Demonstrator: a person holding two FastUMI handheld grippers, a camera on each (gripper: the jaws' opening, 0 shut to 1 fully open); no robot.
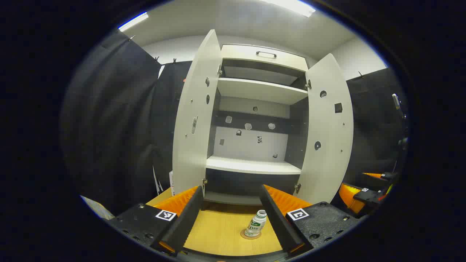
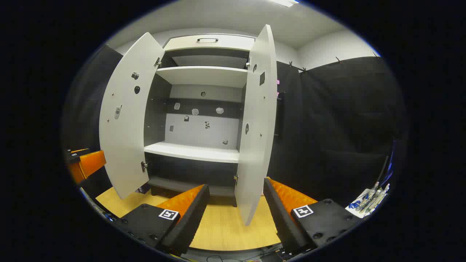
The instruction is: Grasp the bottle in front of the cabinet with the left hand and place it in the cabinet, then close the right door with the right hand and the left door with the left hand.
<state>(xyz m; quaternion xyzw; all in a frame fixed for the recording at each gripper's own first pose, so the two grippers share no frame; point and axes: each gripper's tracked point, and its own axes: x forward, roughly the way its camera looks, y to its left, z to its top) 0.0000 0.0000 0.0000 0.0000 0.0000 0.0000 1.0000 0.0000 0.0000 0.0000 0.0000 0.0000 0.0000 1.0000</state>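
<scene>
A small white bottle (image 1: 256,223) with a green label stands upright on a round mark on the wooden floor, in front of the white cabinet (image 1: 255,165). My left gripper (image 1: 233,213) is open, and the bottle sits just inside its right finger, not held. Both cabinet doors hang open: the left door (image 1: 194,116) and the right door (image 1: 329,127). In the right gripper view, my right gripper (image 2: 236,214) is open, with the lower edge of the right door (image 2: 256,120) just ahead between its fingers. The left door (image 2: 127,116) and the cabinet shelf (image 2: 193,151) show there too.
The other gripper (image 1: 364,194) shows at the far right of the left gripper view, and another at the left edge (image 2: 83,163) of the right gripper view. Black cloth walls flank the cabinet. A white tray with pens (image 2: 369,200) lies at the lower right.
</scene>
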